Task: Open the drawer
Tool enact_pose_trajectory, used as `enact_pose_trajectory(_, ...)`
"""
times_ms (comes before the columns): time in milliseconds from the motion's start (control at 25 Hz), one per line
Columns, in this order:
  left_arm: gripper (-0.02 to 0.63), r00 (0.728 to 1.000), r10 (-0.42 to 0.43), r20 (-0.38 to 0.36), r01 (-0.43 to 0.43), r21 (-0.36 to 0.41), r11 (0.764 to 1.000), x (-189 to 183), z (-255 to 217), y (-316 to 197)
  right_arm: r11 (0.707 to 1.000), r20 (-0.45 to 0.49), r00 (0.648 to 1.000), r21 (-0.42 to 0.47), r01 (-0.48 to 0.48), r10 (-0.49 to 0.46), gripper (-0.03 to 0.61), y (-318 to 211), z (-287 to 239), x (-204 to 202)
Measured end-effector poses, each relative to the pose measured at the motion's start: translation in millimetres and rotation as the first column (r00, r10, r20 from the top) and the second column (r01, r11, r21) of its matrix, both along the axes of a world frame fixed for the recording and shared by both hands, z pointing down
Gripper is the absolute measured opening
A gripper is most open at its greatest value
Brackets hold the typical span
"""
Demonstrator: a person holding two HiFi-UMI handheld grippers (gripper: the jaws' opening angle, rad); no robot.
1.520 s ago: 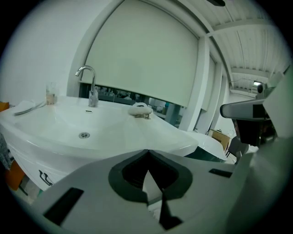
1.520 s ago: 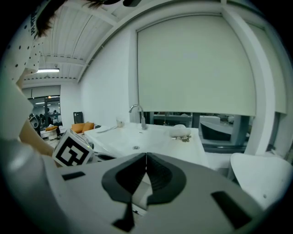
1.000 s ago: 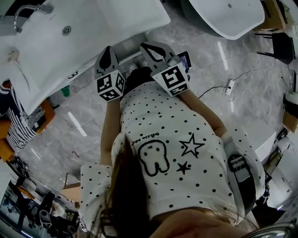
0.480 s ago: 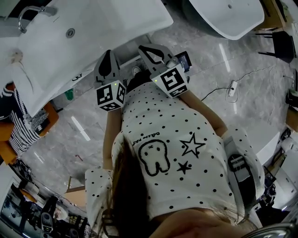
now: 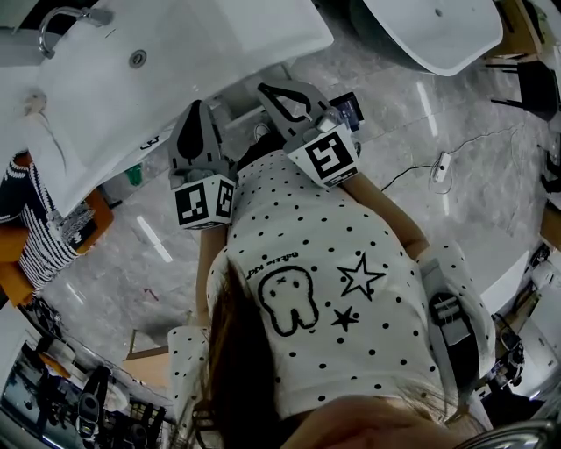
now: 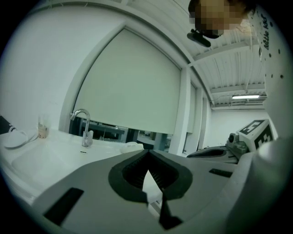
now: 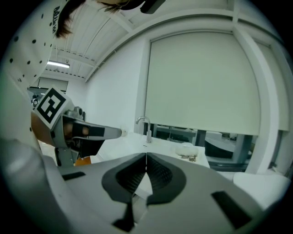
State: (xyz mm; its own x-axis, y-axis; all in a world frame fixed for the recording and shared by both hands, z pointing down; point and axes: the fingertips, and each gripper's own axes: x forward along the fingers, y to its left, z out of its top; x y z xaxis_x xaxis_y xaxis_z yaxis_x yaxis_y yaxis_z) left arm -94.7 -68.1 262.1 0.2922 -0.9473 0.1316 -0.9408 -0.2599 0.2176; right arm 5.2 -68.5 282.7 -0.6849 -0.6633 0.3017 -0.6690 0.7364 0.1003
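The white washbasin counter (image 5: 202, 53) with its tap (image 5: 54, 17) fills the top left of the head view. Below its edge only a narrow strip of the cabinet front (image 5: 252, 130) shows between the grippers; I can make out no drawer handle. My left gripper (image 5: 196, 112) is held in front of the counter's edge, jaws shut and empty. My right gripper (image 5: 268, 89) is beside it, also shut on nothing. In the left gripper view the closed jaws (image 6: 147, 151) point over the counter toward the tap (image 6: 83, 127). The right gripper (image 7: 146, 156) faces the same tap (image 7: 145, 124).
A white bathtub (image 5: 429, 26) stands at the top right. A power strip with its cable (image 5: 441, 164) lies on the marble floor to the right. A chair (image 5: 526, 83) is at the far right. Small items (image 7: 187, 151) lie on the counter. A striped garment (image 5: 31, 237) is at the left.
Both grippers have risen toward the camera, the left one more; its marker cube now looks larger and lower in the head view. The jaws stayed shut.
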Motion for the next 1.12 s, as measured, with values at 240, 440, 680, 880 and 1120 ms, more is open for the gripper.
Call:
enact_pose_trajectory(240, 0.005, 1.0, 0.018, -0.002, -0.018, 0.013, 1.0, 4.0, -5.3, 8.9, 1.0, 0.014, 1.0, 0.002, -0.017, 0.017, 0.012, -3.9, -1.5, 6.0)
enact_pose_trajectory(440, 0.005, 0.999, 0.049, -0.004, -0.049, 0.0, 0.999, 10.7, -1.4, 8.1, 1.0, 0.005, 1.0, -0.007, -0.01, 0.01, 0.014, -4.3, 1.3, 4.7)
enact_pose_trajectory(680, 0.005, 0.997, 0.07, -0.018, -0.071, -0.014, 0.997, 12.8, 4.1, 5.4, 1.0, 0.012, 1.0, -0.009, -0.009, 0.009, 0.012, -5.8, 1.9, 4.0)
enact_pose_trajectory(880, 0.005, 0.997, 0.077, 0.001, -0.077, -0.015, 0.997, 14.4, 3.9, 7.6, 1.0, 0.004, 1.0, -0.002, 0.009, -0.009, 0.012, -3.6, 2.0, -1.8)
enact_pose_trajectory(1120, 0.005, 0.996, 0.086, 0.007, -0.086, -0.018, 0.996, 15.9, 2.8, 9.4, 1.0, -0.013, 1.0, 0.006, 0.018, -0.018, 0.014, -2.6, 1.8, -4.4)
